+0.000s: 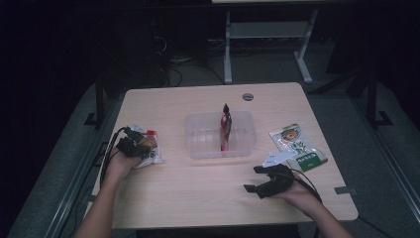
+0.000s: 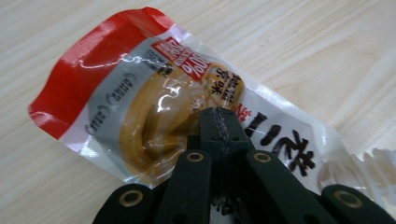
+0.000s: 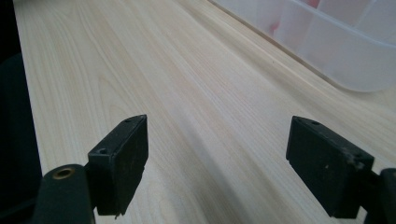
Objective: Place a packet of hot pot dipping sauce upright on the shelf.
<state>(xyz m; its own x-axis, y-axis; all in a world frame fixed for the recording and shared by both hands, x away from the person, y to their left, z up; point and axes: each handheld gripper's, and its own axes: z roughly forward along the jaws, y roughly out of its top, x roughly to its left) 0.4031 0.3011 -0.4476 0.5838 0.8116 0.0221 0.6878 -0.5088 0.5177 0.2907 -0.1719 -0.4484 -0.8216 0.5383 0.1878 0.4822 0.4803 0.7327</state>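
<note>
A clear snack packet (image 2: pixel 154 107) with a red top edge and a brown snack inside lies flat on the wooden table (image 1: pixel 198 198) at the left. My left gripper (image 2: pixel 218 117) is shut, and its joined tips sit over the packet's middle. I cannot tell whether they pinch any film. In the high view the left gripper (image 1: pixel 134 145) covers part of this packet (image 1: pixel 151 141). My right gripper (image 1: pixel 255 178) rests near the table's front right, jaws wide apart. In its own view the right gripper (image 3: pixel 217 158) is open over bare wood.
A clear plastic tub (image 1: pixel 198 148) stands mid-table with a red packet (image 1: pixel 226 130) upright inside. The tub's wall (image 3: pixel 336 51) lies ahead of the right gripper. A green and white packet (image 1: pixel 297 146) and a small white packet (image 1: pixel 275 158) lie at the right.
</note>
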